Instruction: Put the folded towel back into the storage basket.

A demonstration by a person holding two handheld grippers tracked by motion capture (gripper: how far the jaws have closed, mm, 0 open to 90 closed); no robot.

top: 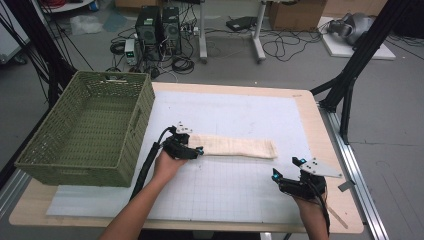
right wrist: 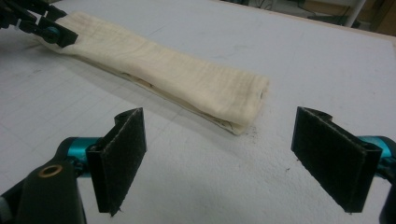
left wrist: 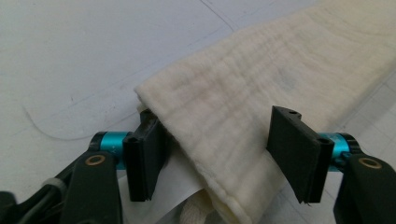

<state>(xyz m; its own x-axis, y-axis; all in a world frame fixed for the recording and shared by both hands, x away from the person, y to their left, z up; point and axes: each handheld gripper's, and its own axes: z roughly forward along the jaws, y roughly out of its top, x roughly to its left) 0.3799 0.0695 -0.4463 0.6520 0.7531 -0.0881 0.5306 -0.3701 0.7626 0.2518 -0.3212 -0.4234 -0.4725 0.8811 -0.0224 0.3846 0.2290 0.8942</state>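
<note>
Done: cloth (top: 235, 146) folded into a strip.
Left gripper (left wrist: 219, 156): released, straddling its 9 o'clock end.
Right gripper (right wrist: 233, 158): released, clear.
Left: basket (top: 85, 132) empty.

Overhead view; two close gripper views

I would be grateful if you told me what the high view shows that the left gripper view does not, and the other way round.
The high view alone gives the green woven basket at the table's left, the right gripper with jaws apart short of the cloth's far end, and both forearms. The left gripper view alone gives the close detail: the left gripper straddles the cloth's near end, jaws spread on either side, not yet closed. Both share the folded cream cloth lying on the white gridded mat.
</note>
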